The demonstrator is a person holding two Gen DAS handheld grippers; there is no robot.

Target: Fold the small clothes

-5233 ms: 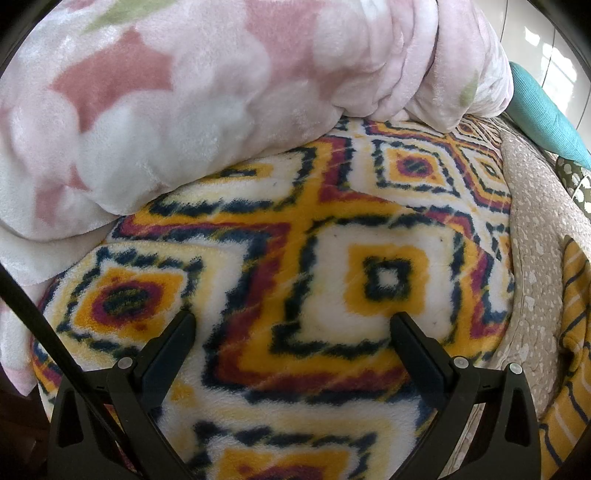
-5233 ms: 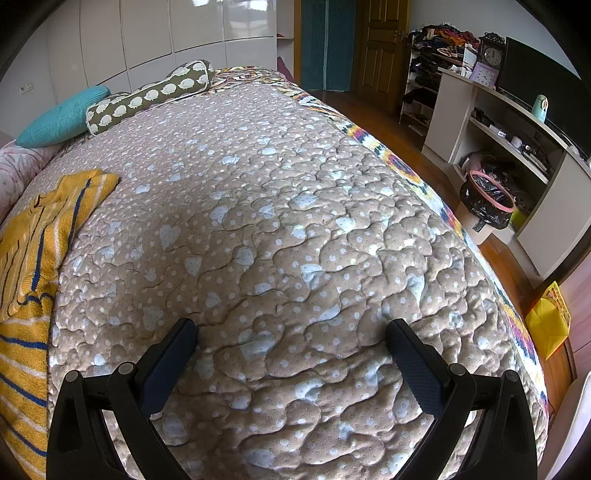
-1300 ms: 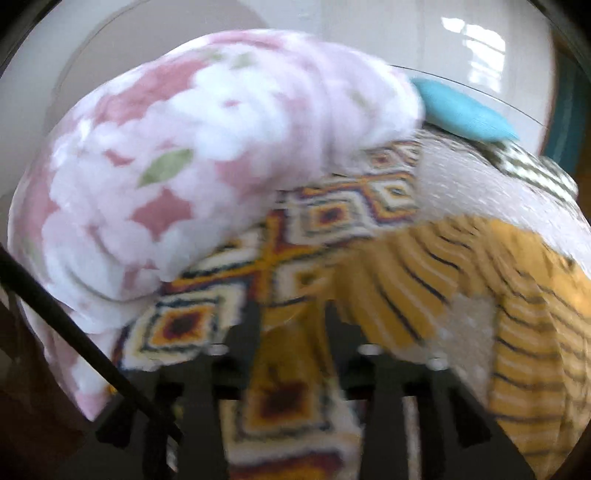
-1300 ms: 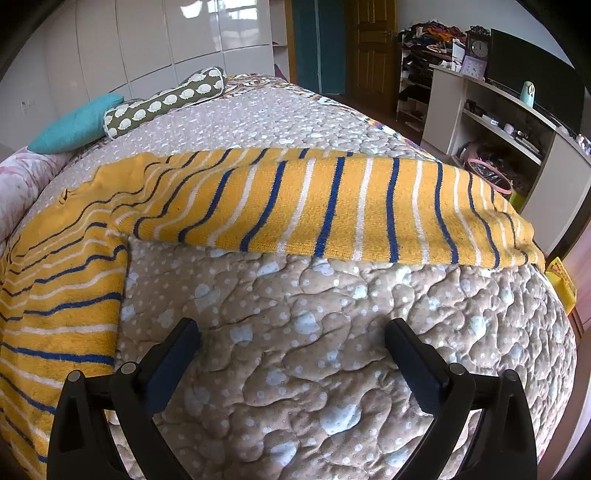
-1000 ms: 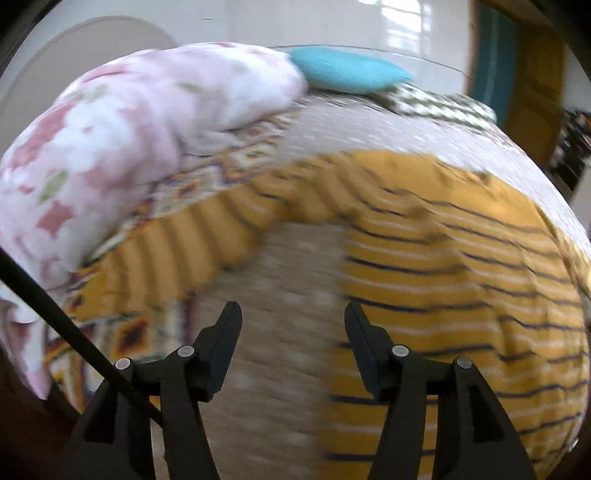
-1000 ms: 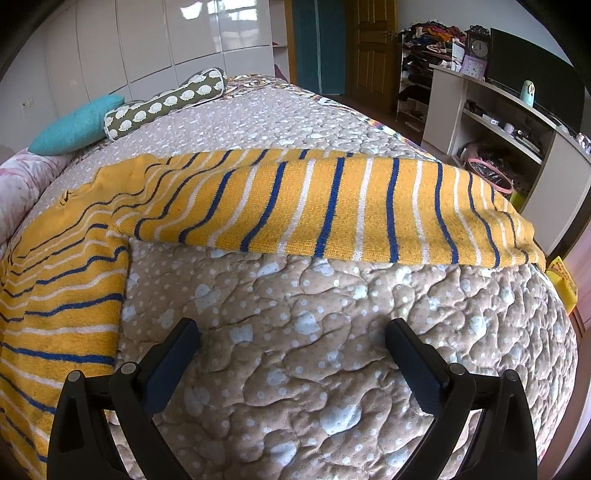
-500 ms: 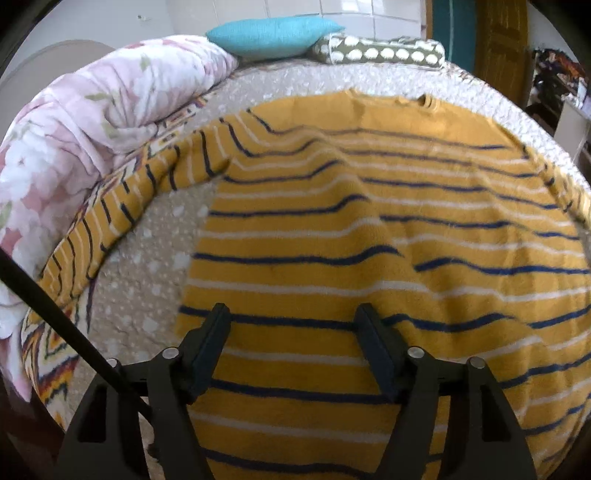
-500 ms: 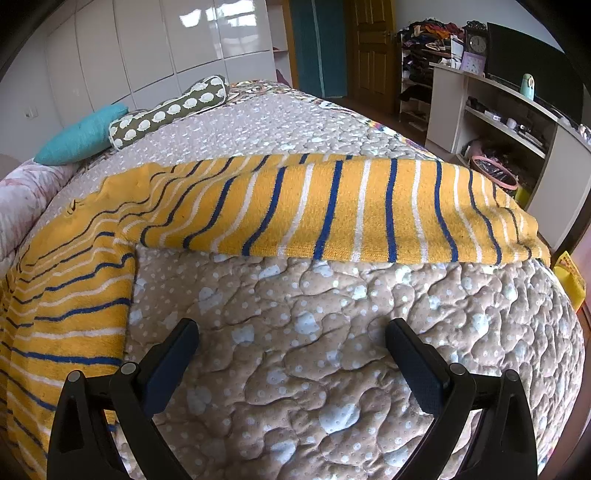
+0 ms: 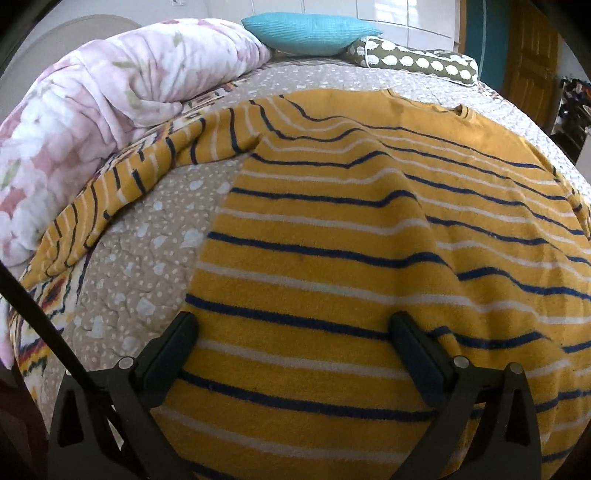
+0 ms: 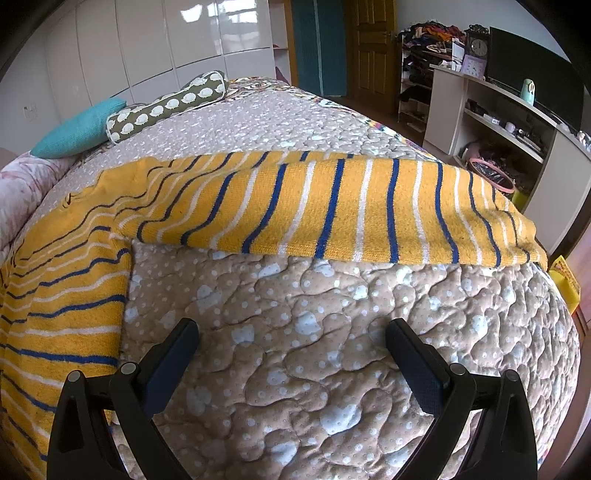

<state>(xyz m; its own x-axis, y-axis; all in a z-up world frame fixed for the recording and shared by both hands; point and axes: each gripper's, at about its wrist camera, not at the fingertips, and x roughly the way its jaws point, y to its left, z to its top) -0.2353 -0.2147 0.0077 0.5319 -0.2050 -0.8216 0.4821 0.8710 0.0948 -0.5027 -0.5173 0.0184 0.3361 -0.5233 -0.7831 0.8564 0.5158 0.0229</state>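
A yellow sweater (image 9: 351, 229) with blue and white stripes lies spread flat on the beige quilted bedspread (image 9: 147, 236). Its left sleeve (image 9: 122, 184) runs out toward the pink blanket. In the right wrist view its right sleeve (image 10: 332, 210) stretches across the bedspread (image 10: 332, 350) toward the bed's right edge, and the body (image 10: 62, 288) shows at the left. My left gripper (image 9: 291, 332) is open and empty just above the sweater's lower body. My right gripper (image 10: 291, 339) is open and empty over bare quilt, in front of the right sleeve.
A pink floral blanket (image 9: 92, 103) is heaped at the left. A teal pillow (image 9: 310, 27) and a green patterned bolster (image 9: 413, 64) lie at the bed's head. A white shelf unit (image 10: 509, 122) and a yellow bin (image 10: 565, 284) stand right of the bed.
My left gripper swung right from the blanket side to above the sweater's body and opened wider. The sweater now lies spread out. My right gripper has barely moved.
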